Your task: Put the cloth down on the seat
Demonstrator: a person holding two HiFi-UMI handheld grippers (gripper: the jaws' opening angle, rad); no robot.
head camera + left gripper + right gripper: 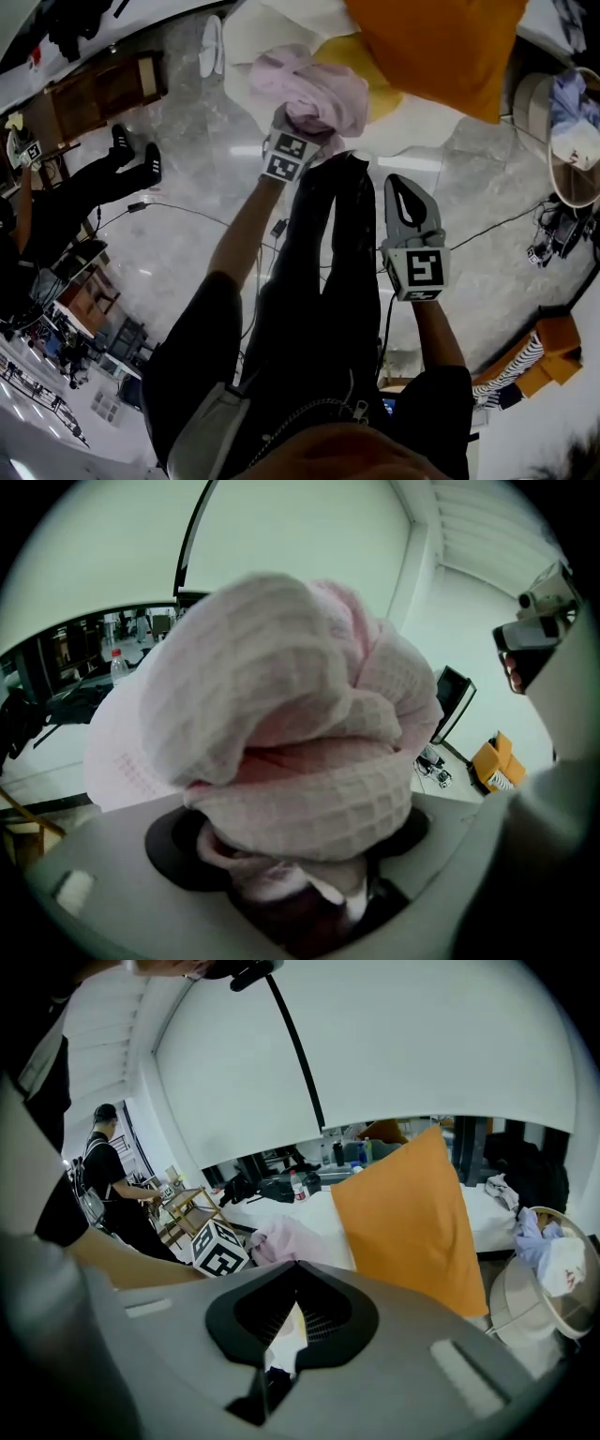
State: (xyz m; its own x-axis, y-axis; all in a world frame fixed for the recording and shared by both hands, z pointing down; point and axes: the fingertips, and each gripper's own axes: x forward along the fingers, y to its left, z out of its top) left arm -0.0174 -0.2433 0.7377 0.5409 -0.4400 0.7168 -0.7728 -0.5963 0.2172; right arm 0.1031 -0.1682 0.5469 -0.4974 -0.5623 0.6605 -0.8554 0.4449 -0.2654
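Cloth [314,89], pink waffle weave, is bunched in my left tool [298,127], jaws clamped on it. It sits at the front edge of the white seat [412,122], just beside the orange cushion [441,47]; can't tell if it touches the seat. My right tool [403,192] is closed, empty, off the seat.

Two grippers: one left gripper [298,131] and one right gripper [401,185], each carrying one marker cube. One pink waffle-weave cloth [314,89]. Two cushions: one orange cushion [441,47] and one yellow cushion [354,58]. One white seat [323,1206]. One round laundry basket [555,183]. One wooden rack [112,84]. One bystander in black [70,202], with two black shoes.
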